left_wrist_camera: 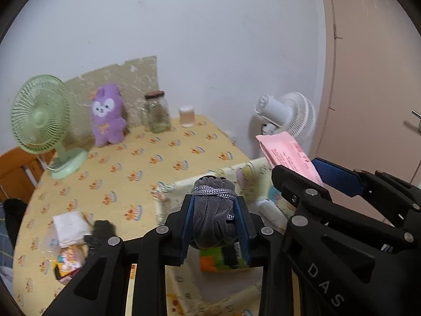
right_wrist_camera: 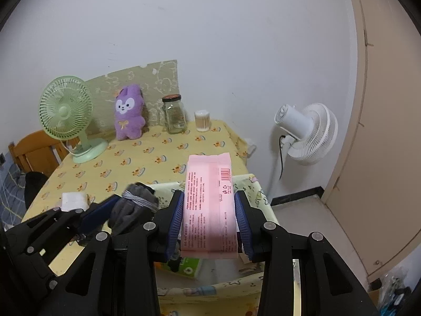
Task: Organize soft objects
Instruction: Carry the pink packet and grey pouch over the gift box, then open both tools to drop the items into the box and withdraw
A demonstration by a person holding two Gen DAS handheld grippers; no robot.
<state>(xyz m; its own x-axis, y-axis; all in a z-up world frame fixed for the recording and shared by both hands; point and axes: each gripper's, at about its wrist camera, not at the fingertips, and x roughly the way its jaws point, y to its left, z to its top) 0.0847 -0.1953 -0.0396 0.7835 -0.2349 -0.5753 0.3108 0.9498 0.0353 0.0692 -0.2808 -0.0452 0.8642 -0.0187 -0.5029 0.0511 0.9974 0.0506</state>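
Grey pouch (left_wrist_camera: 213,212); pink packet (right_wrist_camera: 209,208); purple plush (right_wrist_camera: 129,113); green fan (right_wrist_camera: 65,112); yellow patterned tablecloth (right_wrist_camera: 158,155).

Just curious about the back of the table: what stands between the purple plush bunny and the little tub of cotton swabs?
A glass jar with a dark lid, seen in both views between the purple plush bunny and the cotton swab tub.

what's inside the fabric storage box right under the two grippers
Inside the fabric box, a green and orange packet lies below the left gripper and rolled white cloth sits near the far side. The grippers, grey pouch and pink pack hide the rest.
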